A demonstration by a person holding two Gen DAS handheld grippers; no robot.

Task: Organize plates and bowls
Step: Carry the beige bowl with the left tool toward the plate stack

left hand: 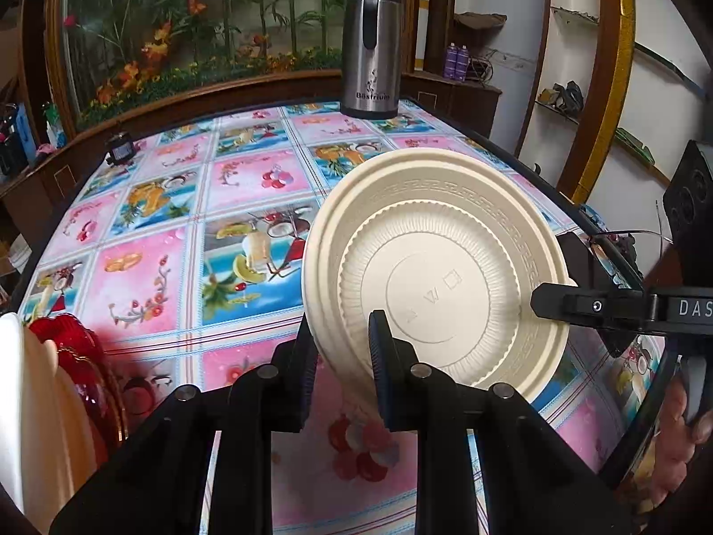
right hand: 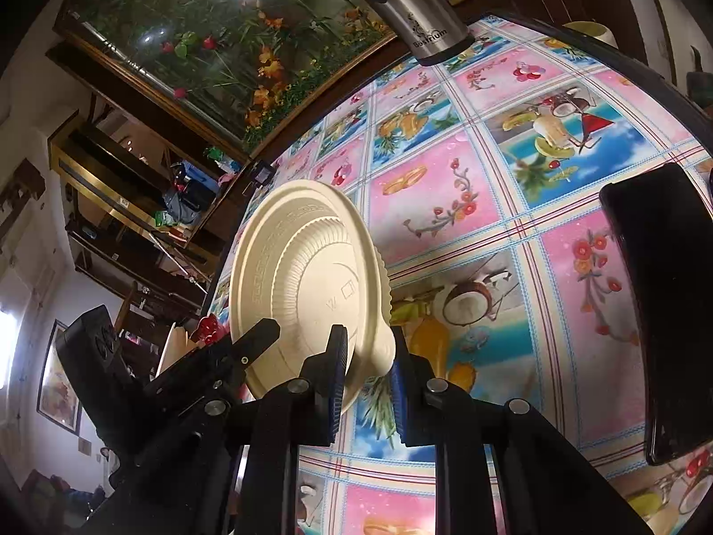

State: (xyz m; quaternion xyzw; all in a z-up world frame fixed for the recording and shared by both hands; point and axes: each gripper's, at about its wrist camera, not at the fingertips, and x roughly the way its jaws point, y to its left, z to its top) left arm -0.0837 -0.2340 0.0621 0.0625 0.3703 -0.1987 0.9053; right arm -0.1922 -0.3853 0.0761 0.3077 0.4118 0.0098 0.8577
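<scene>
Both tongs are pinching the same cream plate (left hand: 428,267) by its rim, held tilted on edge above the fruit-print tablecloth (left hand: 178,232): the left gripper (left hand: 343,356) clamps its near edge and the right gripper (right hand: 363,379) grips the rim on the other side (there looks to be a second cream piece nested behind it, hard to tell). Past the fingertips stands a steel flask (left hand: 372,44) marked "Bästrium". The plate's underside has embossed marks I can't read properly, and a red dish (left hand: 75,356) sits off to the left gripper's left.
</scene>
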